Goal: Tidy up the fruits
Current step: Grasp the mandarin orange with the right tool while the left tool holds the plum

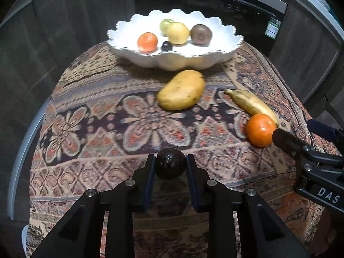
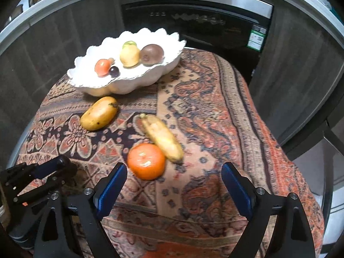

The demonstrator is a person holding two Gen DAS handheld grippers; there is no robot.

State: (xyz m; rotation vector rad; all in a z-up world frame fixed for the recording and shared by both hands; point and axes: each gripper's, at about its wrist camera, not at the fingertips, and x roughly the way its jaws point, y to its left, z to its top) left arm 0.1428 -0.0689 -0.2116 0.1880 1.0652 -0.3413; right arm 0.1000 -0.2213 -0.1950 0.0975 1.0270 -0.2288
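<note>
**Avocado gripped as fruit waits beside the bowl**

The left gripper (image 1: 170,163) is clamped on a dark avocado (image 1: 170,166), its blue pads pressing both sides of the fruit above the patterned cloth (image 1: 103,116). The right gripper (image 2: 174,172) stands wide apart, holding nothing, with an orange (image 2: 146,161) lying between and just ahead of its fingertips. A banana (image 2: 161,138) touches the orange on its far side; a mango (image 2: 99,113) lies further left, just in front of the white scalloped bowl (image 2: 150,76). Inside the bowl sit a small orange fruit (image 1: 147,42), a dark plum (image 1: 166,46), a yellow fruit (image 1: 178,33), a green one (image 1: 165,24) behind it, and a brown fruit (image 1: 201,34). A dark oven (image 2: 193,23) stands behind the table.
</note>
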